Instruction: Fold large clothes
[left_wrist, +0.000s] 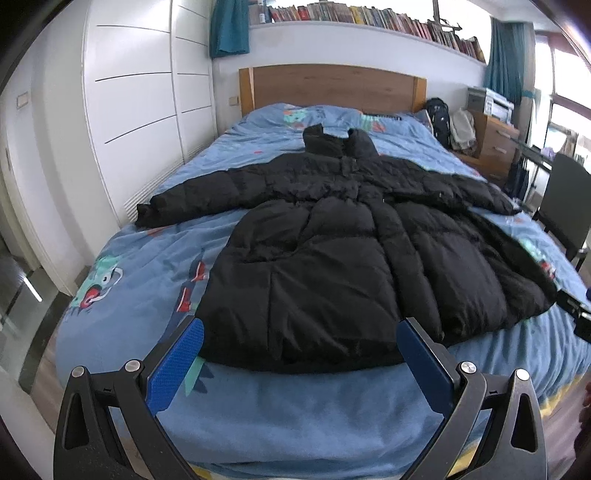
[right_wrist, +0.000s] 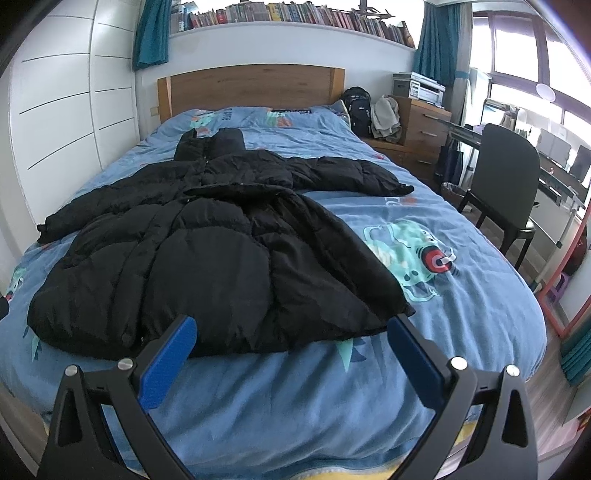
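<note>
A large black puffer coat (left_wrist: 332, 258) lies spread flat on the bed, collar toward the headboard, both sleeves stretched out sideways, hem nearest me. It also shows in the right wrist view (right_wrist: 207, 258). My left gripper (left_wrist: 301, 332) is open and empty, hovering just in front of the coat's hem. My right gripper (right_wrist: 291, 328) is open and empty, near the hem's right corner. The tip of the right gripper (left_wrist: 576, 314) shows at the right edge of the left wrist view.
The bed has a blue cartoon-print cover (right_wrist: 443, 295) and a wooden headboard (left_wrist: 332, 88). White wardrobes (left_wrist: 140, 92) stand on the left. A black chair (right_wrist: 506, 177), wooden drawers (right_wrist: 424, 125) and a backpack (right_wrist: 358, 107) stand on the right.
</note>
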